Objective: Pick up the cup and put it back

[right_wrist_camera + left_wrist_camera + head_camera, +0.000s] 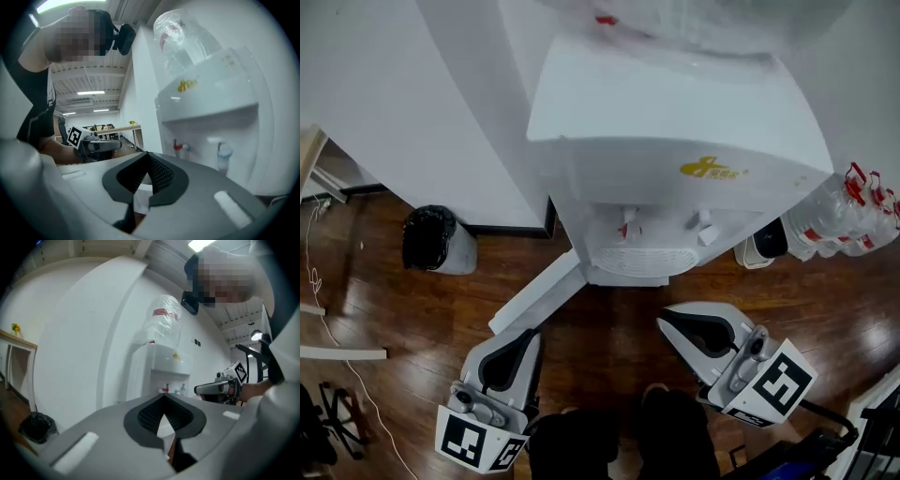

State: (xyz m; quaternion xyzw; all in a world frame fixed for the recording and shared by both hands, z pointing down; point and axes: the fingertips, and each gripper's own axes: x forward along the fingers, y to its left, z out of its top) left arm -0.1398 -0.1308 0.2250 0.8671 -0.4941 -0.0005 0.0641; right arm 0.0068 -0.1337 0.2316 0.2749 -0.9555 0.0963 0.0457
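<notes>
**Head view: two grippers level before the dispenser, cup out of sight**

Head view looks down on both hand-held grippers side by side above a dark wooden floor (412, 309), both pointing at a white water dispenser (675, 122) straight ahead of them. The left gripper (528, 337) has its jaws slightly apart, the tips close to each other, and its own view shows only background in the gap. The right gripper (667, 319) has its jaws closed together, and nothing is clamped between them. Each gripper shows in the other's view, off to the side, with its marker cube facing the camera.

Ahead of the right gripper and a little above it are the dispenser's red tap (180, 146) and, beside that, a pale tap (224, 152). A drip grille (637, 261) sits under the taps. A clear bottle (164, 324) stands on top of the dispenser, above both grippers. Ahead and left of the left gripper, a black bin (431, 239) stands by the wall. Well right of the right gripper lie spare bottles (853, 216) with red caps.

The cup shows in no view, so its place cannot be told.
</notes>
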